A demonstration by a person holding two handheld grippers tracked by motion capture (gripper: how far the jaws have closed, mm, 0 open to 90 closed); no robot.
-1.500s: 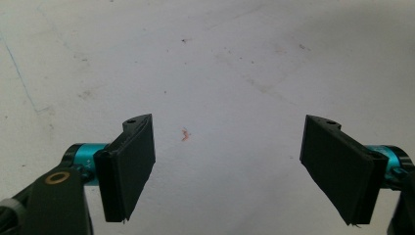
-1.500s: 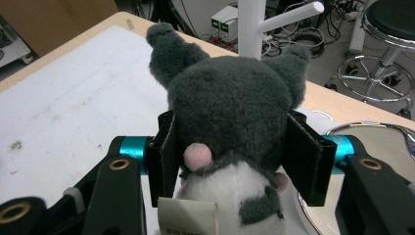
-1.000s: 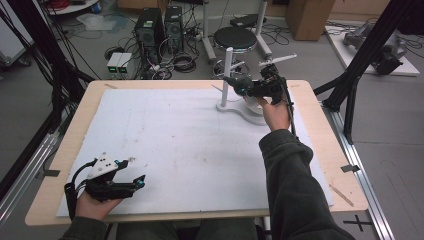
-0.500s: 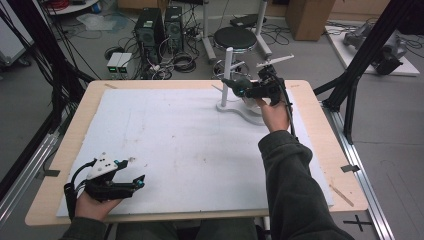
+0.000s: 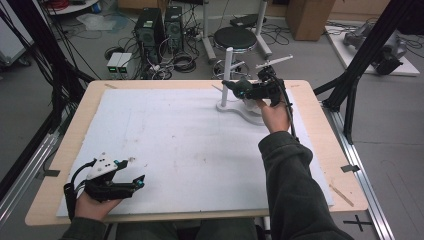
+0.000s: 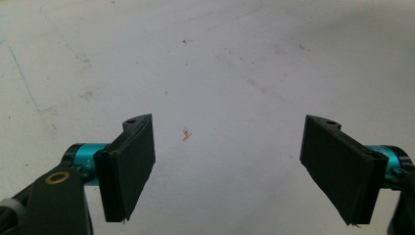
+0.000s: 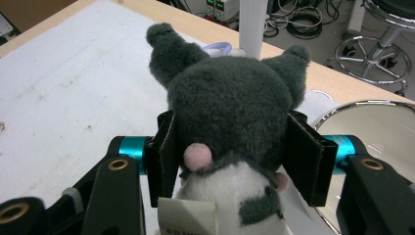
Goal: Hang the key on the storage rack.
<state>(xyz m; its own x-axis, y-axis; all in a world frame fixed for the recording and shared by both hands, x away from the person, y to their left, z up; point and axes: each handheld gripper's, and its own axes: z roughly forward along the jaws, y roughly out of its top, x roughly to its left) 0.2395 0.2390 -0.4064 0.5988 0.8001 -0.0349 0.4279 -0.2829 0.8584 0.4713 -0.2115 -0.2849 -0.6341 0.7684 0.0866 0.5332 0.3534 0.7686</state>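
A dark grey plush toy [image 7: 230,98] with two ears, a white belly and a pink tail is clamped between the black pads [image 7: 164,147] of my right gripper [image 7: 235,142], which is shut on it. In the high view this gripper [image 5: 246,91] holds the plush toy [image 5: 236,87] in the air at the far right of the table, right beside a white upright post [image 5: 227,70]. My left gripper [image 5: 137,182] rests near the front left corner. Its jaws stand wide apart over bare white board, as the left gripper view [image 6: 227,161] shows, with nothing between them.
A white foam board [image 5: 175,145] covers most of the wooden table. The post stands on a flat white base [image 5: 240,111]. A shiny round metal dish [image 7: 372,122] lies just right of the toy. Beyond the far edge are a stool [image 5: 240,37], computer towers and cables on the floor.
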